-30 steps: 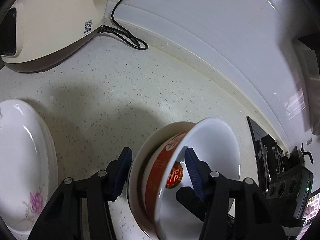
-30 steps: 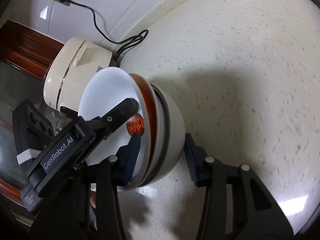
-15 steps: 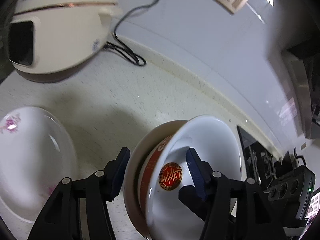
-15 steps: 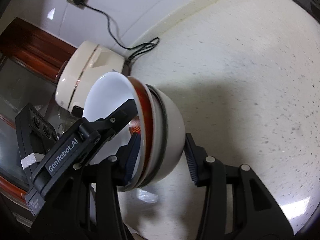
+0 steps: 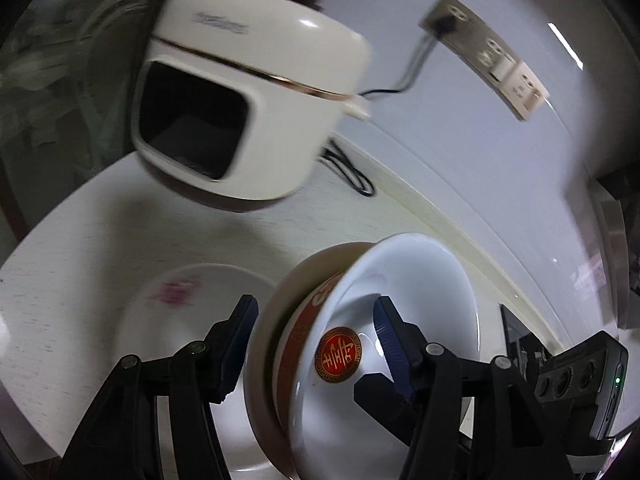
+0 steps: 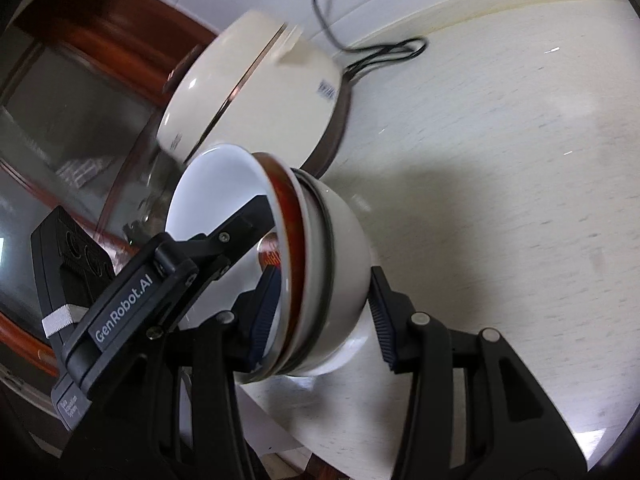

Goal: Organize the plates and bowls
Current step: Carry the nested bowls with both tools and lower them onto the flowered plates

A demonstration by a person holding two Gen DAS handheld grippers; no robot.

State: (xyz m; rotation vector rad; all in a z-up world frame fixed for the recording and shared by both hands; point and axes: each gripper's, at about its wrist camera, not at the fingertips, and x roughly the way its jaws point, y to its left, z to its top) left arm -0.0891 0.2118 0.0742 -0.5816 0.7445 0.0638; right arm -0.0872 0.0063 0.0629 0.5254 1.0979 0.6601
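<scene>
A stack of nested bowls (image 5: 420, 280) hangs tilted on its side above the counter: a white inner bowl with a red medallion, a red-banded bowl and a cream outer bowl (image 6: 344, 248). My left gripper (image 5: 315, 308) is shut on the stack, one finger outside the outer bowl and the other inside the inner one. My right gripper (image 6: 325, 280) clamps the same stack from the opposite side, one pad inside and one at the outer bowl's base. A white plate with a pink flower (image 5: 192, 312) lies on the counter just left of and below the stack.
A cream rice cooker (image 5: 248, 100) stands behind the plate, its black cable (image 5: 348, 172) running to a wall outlet strip (image 5: 484, 52). The speckled counter (image 6: 500, 200) stretches right. A wood-framed glass panel (image 6: 60, 128) sits beyond the counter's left end.
Both grippers have carried the bowl stack up and across toward the rice cooker. The flowered plate has come from the far left to just beside the stack. The grip is unchanged.
</scene>
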